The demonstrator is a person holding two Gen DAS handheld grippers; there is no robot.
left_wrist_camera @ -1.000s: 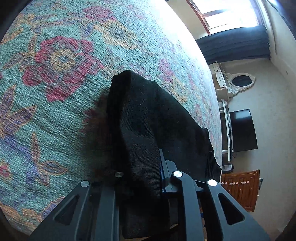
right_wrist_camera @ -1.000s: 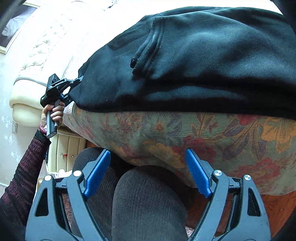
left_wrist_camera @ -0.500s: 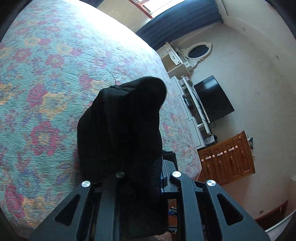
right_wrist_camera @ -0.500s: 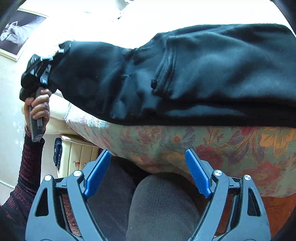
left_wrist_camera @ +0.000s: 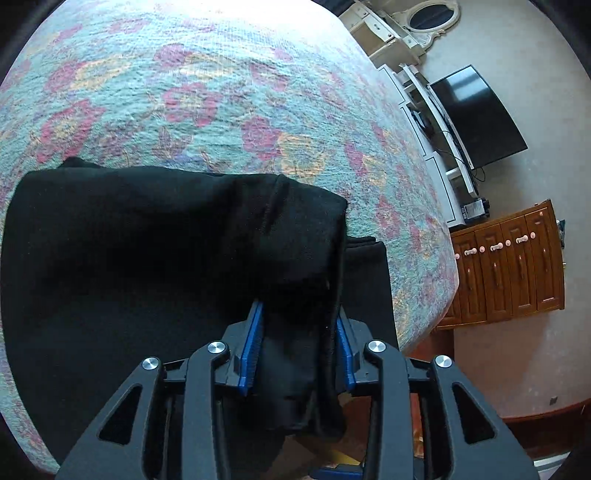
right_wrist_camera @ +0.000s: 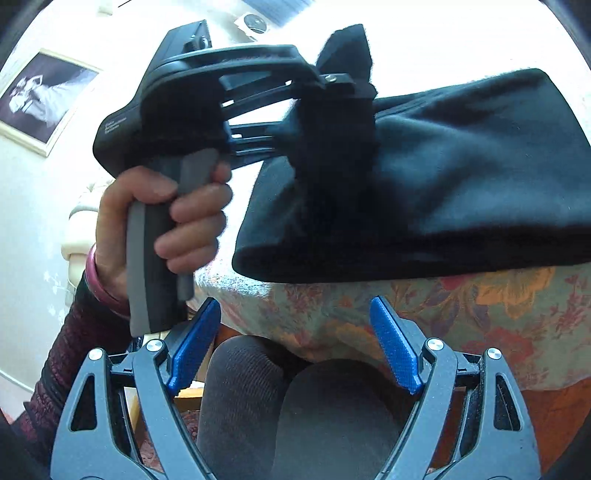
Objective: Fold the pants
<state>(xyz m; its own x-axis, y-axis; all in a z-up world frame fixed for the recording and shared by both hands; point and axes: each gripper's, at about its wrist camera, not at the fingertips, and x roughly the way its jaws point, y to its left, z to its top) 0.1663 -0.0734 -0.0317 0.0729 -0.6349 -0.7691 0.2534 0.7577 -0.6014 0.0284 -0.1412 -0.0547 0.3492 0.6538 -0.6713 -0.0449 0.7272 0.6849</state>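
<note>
The black pants (left_wrist_camera: 147,240) lie folded on a floral bedspread (left_wrist_camera: 229,96) near the bed's edge. My left gripper (left_wrist_camera: 299,325) is shut on a bunched end of the pants and holds it over the folded stack. In the right wrist view the left gripper (right_wrist_camera: 332,88) shows from the side, held by a hand (right_wrist_camera: 166,218), with the pants (right_wrist_camera: 461,177) draped from it onto the bed. My right gripper (right_wrist_camera: 295,328) is open and empty, low in front of the bed's edge, above the person's knees (right_wrist_camera: 314,406).
A TV (left_wrist_camera: 476,114) on a white stand, a wooden cabinet (left_wrist_camera: 509,262) and a dresser with an oval mirror (left_wrist_camera: 432,18) stand beyond the bed. A framed picture (right_wrist_camera: 40,96) hangs on the wall. The bedspread hangs down over the bed's side (right_wrist_camera: 424,314).
My left gripper has carried the held end of the pants across and laid it over the rest, coming close to the right gripper. The right gripper has stayed open and still.
</note>
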